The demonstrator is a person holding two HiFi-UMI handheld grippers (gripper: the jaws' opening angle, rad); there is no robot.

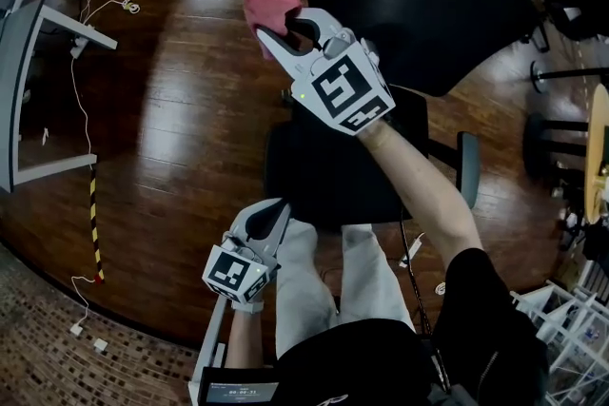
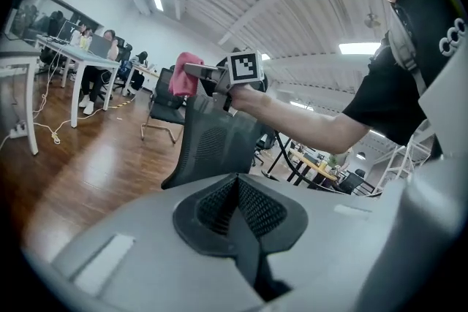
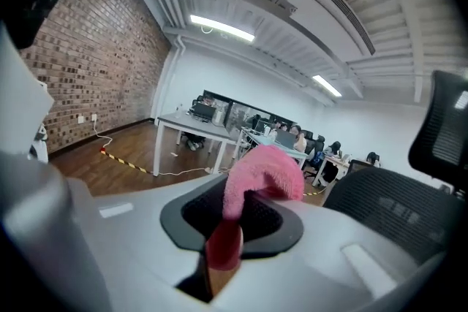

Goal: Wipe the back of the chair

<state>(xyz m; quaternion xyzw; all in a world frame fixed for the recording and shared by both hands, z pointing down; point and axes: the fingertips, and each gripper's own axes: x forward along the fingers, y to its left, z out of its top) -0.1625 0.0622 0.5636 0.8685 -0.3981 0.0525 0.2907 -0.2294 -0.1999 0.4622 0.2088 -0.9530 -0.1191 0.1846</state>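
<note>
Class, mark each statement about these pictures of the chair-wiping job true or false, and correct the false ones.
1. The right claw is shut on a pink fluffy cloth. True.
2. The left claw grips a second cloth. False: its jaws are together with nothing between them.
3. The floor around the black mesh chair is grey carpet. False: it is a dark glossy wooden floor.
4. The left claw is held lower than the right claw. True.

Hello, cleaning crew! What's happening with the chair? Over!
Right gripper shut on pink cloth, up beside the chair back, contact unclear. Left gripper shut, empty, held low. Nothing in the way.
</note>
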